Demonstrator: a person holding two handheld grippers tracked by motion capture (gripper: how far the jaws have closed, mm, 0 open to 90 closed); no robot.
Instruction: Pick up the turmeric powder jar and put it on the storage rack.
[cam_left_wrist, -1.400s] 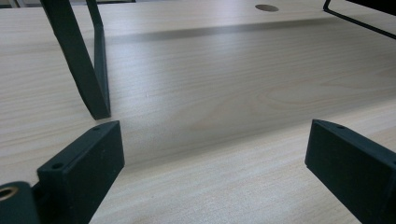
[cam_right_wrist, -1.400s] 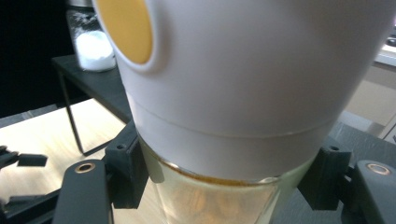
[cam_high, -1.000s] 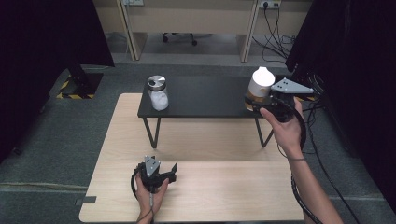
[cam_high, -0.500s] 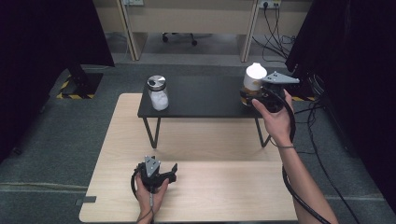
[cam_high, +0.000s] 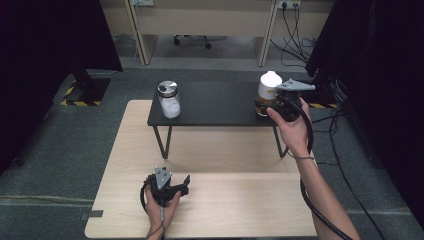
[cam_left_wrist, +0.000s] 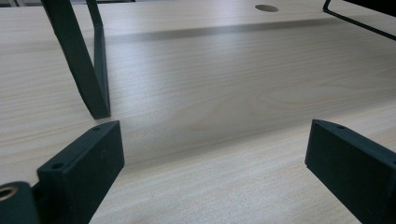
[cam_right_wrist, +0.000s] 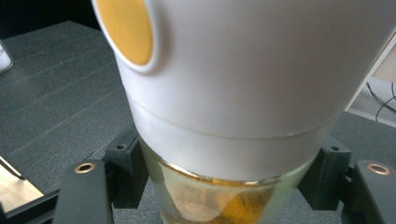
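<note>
White-capped jar (cam_high: 268, 92): at the black shelf's (cam_high: 215, 105) right end, clamped low on its glass by the right gripper (cam_high: 270, 106).
Left gripper (cam_high: 186, 183): on the wooden table (cam_high: 240, 205), jaws apart, holding nothing.

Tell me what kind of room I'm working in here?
Probably an office or lab set up for recording: a light wooden table on grey carpet, desk legs with an office chair's base behind, wall sockets with cables, and dark curtains at the sides.
</note>
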